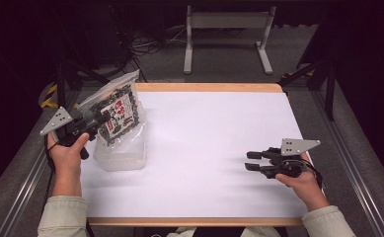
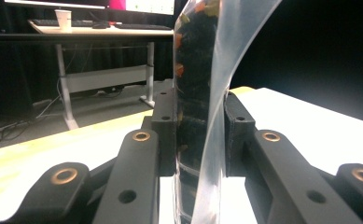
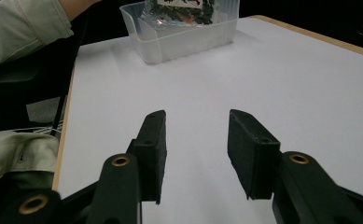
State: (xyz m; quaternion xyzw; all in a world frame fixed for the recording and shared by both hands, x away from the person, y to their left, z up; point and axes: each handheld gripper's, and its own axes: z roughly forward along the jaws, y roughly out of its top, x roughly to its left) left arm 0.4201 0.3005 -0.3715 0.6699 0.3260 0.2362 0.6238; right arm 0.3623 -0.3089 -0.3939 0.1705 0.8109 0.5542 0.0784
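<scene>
High view shows, at the far left of the surface [image 1: 204,148], a clear plastic bag [image 1: 116,109] of dark printed contents held upright, with its lower end inside a clear plastic tub [image 1: 123,154]. The left tongs [image 1: 92,122] are pinched on the bag's left edge; in the left gripper view the bag [image 2: 198,93] is seen clamped between the two black jaws, its long axis running up and down and its film bowing slightly. The bag is therefore already in the left hand [image 1: 68,154], and any lowering or lifting would seem to run along that upright axis, straight over the tub.

Well apart, at the near right, the right tongs [image 1: 249,161] are held spread and empty above the bare surface, pointing left towards the tub. In the right gripper view the tub [image 3: 170,35] lies far ahead of the open jaws.
</scene>
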